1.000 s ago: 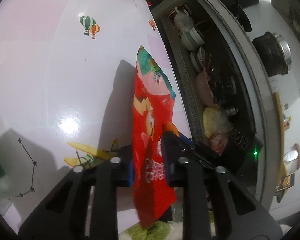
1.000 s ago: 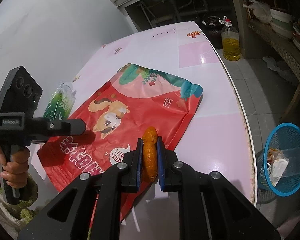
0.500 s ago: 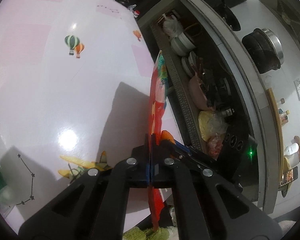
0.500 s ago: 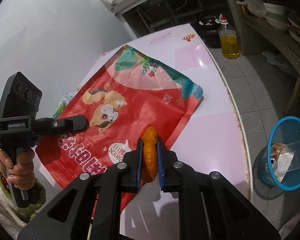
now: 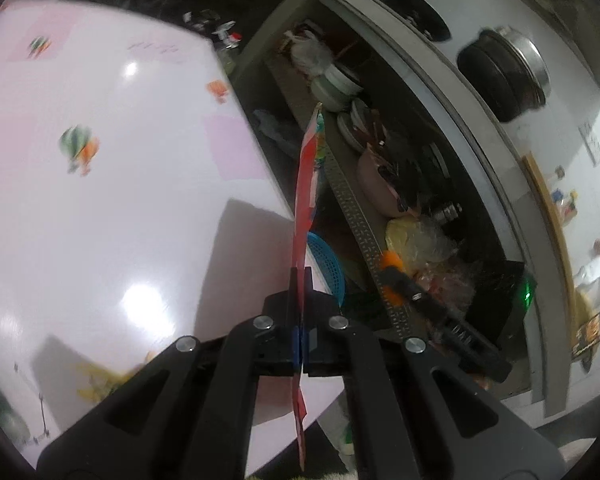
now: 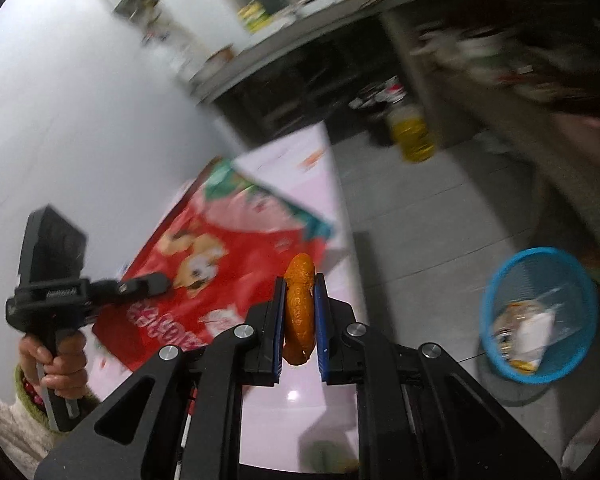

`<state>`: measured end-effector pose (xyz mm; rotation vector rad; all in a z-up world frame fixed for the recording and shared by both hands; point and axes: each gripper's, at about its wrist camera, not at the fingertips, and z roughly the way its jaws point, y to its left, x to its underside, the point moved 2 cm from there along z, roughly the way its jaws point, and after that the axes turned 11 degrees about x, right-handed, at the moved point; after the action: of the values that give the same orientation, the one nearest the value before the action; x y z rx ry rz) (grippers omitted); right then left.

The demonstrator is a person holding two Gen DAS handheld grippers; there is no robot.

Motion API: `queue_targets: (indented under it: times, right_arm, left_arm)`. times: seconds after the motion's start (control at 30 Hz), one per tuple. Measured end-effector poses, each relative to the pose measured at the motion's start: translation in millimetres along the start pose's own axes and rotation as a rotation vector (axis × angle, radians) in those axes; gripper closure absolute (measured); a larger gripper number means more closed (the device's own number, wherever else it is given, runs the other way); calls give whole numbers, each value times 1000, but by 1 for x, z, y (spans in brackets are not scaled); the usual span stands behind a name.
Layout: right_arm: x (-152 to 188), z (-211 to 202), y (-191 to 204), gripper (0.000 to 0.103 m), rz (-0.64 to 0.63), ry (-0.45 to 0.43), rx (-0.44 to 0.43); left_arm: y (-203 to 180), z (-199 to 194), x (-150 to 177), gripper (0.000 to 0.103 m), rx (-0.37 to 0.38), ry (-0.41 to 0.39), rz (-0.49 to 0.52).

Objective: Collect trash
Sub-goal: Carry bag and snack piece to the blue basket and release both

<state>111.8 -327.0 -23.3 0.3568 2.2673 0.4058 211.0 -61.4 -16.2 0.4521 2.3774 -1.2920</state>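
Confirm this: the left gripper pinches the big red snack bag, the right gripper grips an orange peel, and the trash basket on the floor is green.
Wrong on one count: the mesh trash basket is blue, as the right wrist view shows. The rest holds: the left gripper pinches the big red snack bag, and the right gripper grips the orange peel.

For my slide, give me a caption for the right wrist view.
Right claw holds an orange peel; blue basket waits on the floor.

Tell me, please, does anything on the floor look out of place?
Yes. A yellow oil bottle stands on the tiled floor beyond the table, an odd spot for it. The blue basket already holds scraps, as expected; blur hides finer detail.
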Motion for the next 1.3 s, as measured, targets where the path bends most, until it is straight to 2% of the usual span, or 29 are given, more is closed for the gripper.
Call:
queue_targets:
  times: [0.17,0.27,0.33,0.5,0.73,0.93,1.07,1.13,1.17,1.2,1.23,1.3]
  right_arm:
    - [-5,-25,-77,90,143,-60,169]
    - [9,-32,-124,90,209,-45,328]
    - [22,-29,-149,90,246,-14,399]
    - [54,-6,-196,90,346,71,432]
    - [81,46,-250,90,462,152,394]
    - [82,84,-288,90,511,178,430]
    - [85,98,-307,89,544,187,436]
    - [89,104,-313,89,555,196,439]
    - [92,107,-316,89,561,204,441]
    - [93,106,-316,89,564,207,442]
    - [95,109,-318,89,565,212,443]
    - [98,110,-318,89,562,219,449]
  left_arm:
    - [-34,36,-18,103,-39,37,132]
    - [-56,80,-27,103,-77,111,221]
    - [-65,110,-29,103,-94,171,254]
    - [-82,193,-32,103,-159,328,336]
    - [-87,308,-16,103,-218,534,398]
    - [-78,380,-12,103,-270,611,425]
    - [-69,422,-10,102,-302,629,430]
    - [-58,438,-9,90,-305,627,408]
    - [-54,445,-8,72,-313,631,399]
    - [-48,450,-8,61,-338,635,394]
    - [-46,451,-8,61,-357,632,396]
    - [-46,453,-8,61,-349,636,390]
